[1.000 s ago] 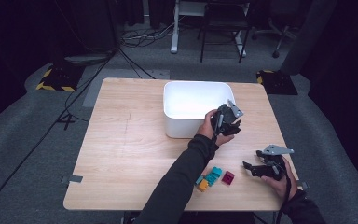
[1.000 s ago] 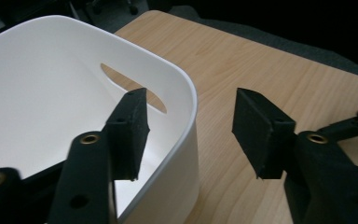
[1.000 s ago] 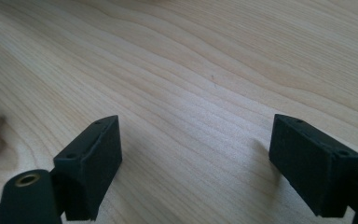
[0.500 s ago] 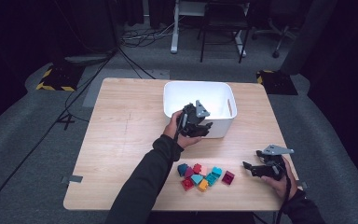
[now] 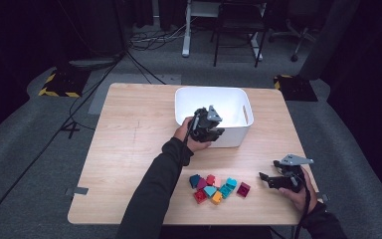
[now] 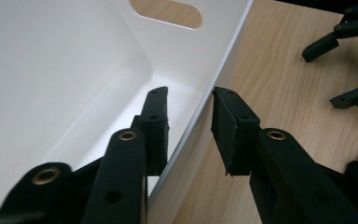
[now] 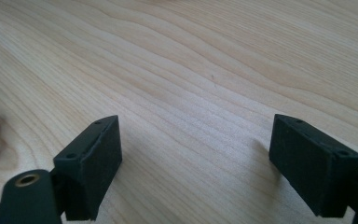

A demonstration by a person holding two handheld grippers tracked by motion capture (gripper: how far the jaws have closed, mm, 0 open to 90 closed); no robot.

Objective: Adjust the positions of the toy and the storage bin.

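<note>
Left gripper [image 5: 214,130] astride the near wall of the white bin [image 5: 242,107], jaws narrowly parted, not yet clamped; right gripper [image 5: 271,180] wide open, empty, farther off.

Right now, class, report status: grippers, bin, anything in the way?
Left gripper open, jaws astride the white bin near wall. Right gripper open, over bare table. Toy blocks lie apart from the bin; nothing in the way.

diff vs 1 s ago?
The left gripper swung leftward along the white plastic bin; its open jaws now straddle the bin's near wall, one inside, one outside, not yet clamped. Its arm uncovered more of the coloured toy blocks. The right gripper stayed open, low over the wooden table.
</note>
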